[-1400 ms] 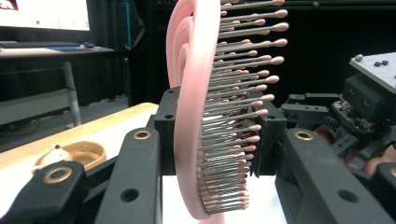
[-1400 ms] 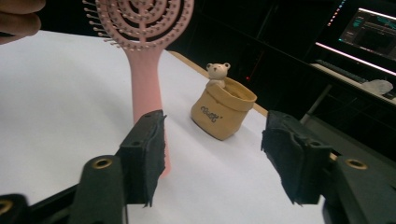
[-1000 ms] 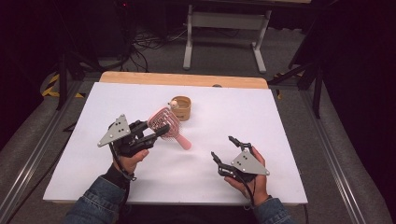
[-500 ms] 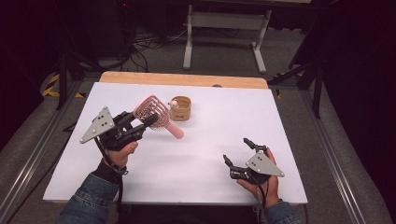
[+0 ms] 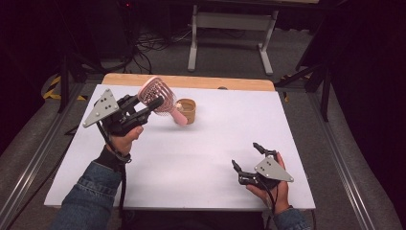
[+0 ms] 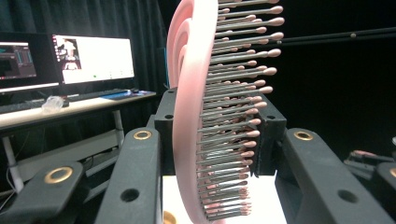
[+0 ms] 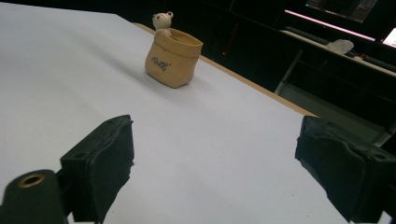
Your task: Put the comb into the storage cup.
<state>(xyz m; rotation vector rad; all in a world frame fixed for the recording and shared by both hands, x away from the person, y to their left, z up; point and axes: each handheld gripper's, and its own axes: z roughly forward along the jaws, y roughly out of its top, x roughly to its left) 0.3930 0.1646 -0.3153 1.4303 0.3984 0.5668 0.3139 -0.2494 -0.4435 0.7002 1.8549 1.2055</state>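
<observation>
L gripper, upper left of frame, is clamped on the pink brush, lifted above the table. Light, stiff plastic w/ springy bristles; best gripped across the head rim. R gripper, lower right, gapes wide, just been opening, nothing between.

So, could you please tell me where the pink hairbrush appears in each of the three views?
High view: hairbrush upper left, lifted above the table, held in the left claw.
Left gripper view: hairbrush centre, upright between the jaws, bristles to the right.
Right gripper view: not in it.
Shared landmark: the tan pot, in the high and right gripper views.
</observation>
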